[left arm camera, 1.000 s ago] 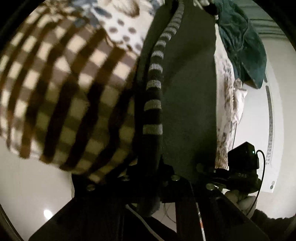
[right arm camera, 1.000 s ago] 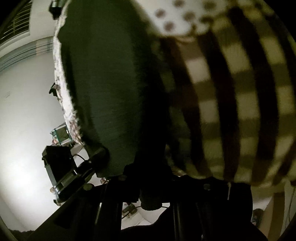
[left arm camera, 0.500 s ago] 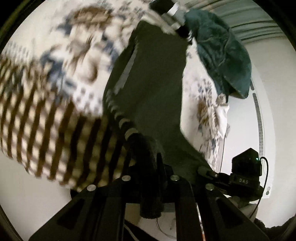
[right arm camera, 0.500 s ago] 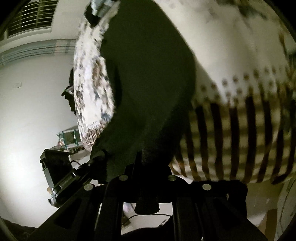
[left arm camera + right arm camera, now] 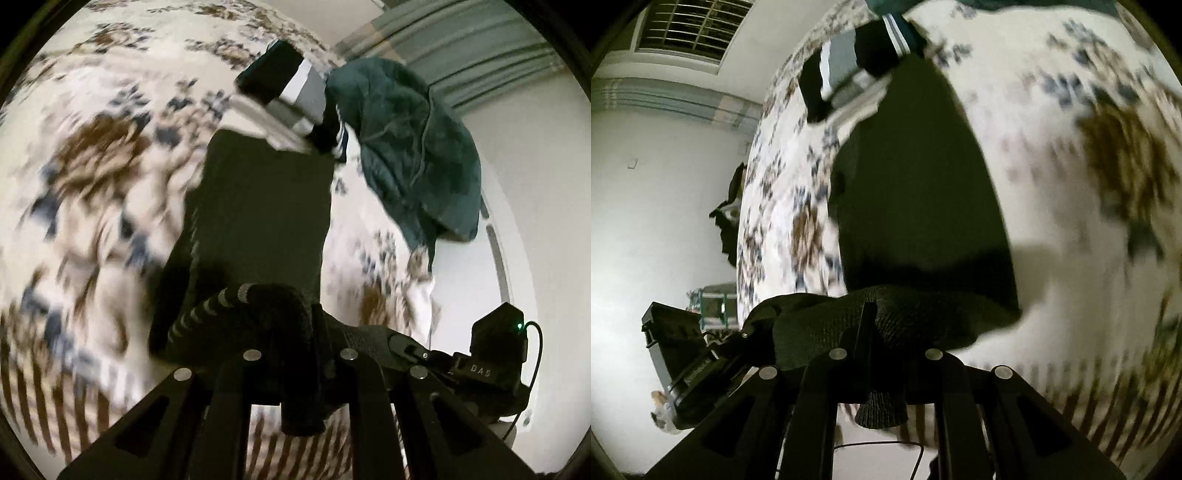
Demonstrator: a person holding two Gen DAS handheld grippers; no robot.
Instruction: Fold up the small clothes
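Observation:
A dark garment [image 5: 258, 218] with a grey-striped edge lies on the patterned bed cover [image 5: 92, 155]; it also shows in the right wrist view [image 5: 916, 177]. My left gripper [image 5: 299, 354] is shut on the garment's near corner, which bunches over the jaws. My right gripper [image 5: 882, 354] is shut on the other near corner, with cloth draped over it. Both grippers hold the near edge lifted above the bed. The fingertips are hidden by cloth.
A folded black, white and grey stack [image 5: 284, 88] lies at the far end of the garment; it also shows in the right wrist view [image 5: 849, 70]. A dark green garment [image 5: 410, 151] hangs off the bed's right side. The other gripper's body [image 5: 495, 350] sits to the right.
Both grippers have pulled back and up with the garment's near edge. The view has swung from the checked cover border to the floral middle of the bed, and the garment now lies stretched out ahead.

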